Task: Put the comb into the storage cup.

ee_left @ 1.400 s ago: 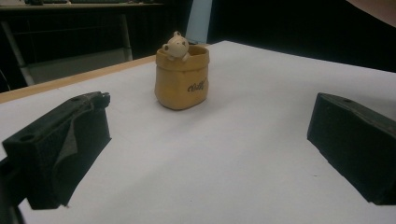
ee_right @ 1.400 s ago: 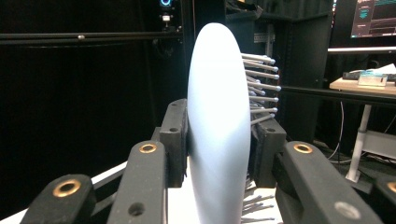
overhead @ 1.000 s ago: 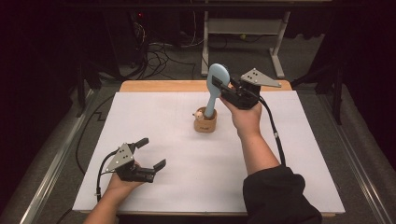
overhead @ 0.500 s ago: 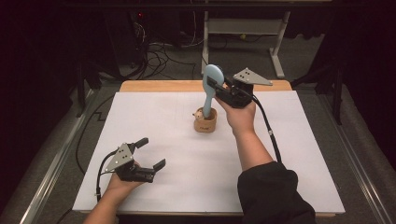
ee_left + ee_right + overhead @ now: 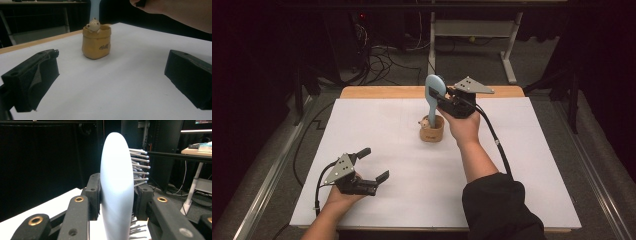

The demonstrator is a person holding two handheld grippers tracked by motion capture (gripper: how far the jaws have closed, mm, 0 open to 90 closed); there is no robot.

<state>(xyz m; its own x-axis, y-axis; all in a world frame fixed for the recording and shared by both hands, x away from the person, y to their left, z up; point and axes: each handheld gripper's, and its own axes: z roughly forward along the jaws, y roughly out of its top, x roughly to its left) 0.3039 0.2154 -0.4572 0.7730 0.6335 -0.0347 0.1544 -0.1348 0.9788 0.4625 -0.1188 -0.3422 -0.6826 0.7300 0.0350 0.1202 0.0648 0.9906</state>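
Observation:
A light blue hairbrush [image 5: 433, 95] stands upright with its handle down in a small tan cup [image 5: 432, 131] at the middle of the white table. My right gripper [image 5: 443, 100] is shut on the brush's head, seen edge-on between the jaws as the hairbrush [image 5: 117, 187] with bristles to the right. A small bear figure [image 5: 93, 25] peeks over the rim of the cup [image 5: 96, 43] in the left gripper view. My left gripper [image 5: 373, 165] rests open near the table's front left, nothing between its fingers [image 5: 32, 77].
A white sheet [image 5: 532, 165] covers the table; a wooden edge [image 5: 382, 92] shows at the back. Cables and a desk frame [image 5: 512, 45] lie on the floor beyond. The right forearm [image 5: 477, 160] crosses the table's right half.
The right gripper has swung the brush from a rightward tilt to upright over the cup, moving slightly left. The left gripper has stayed put.

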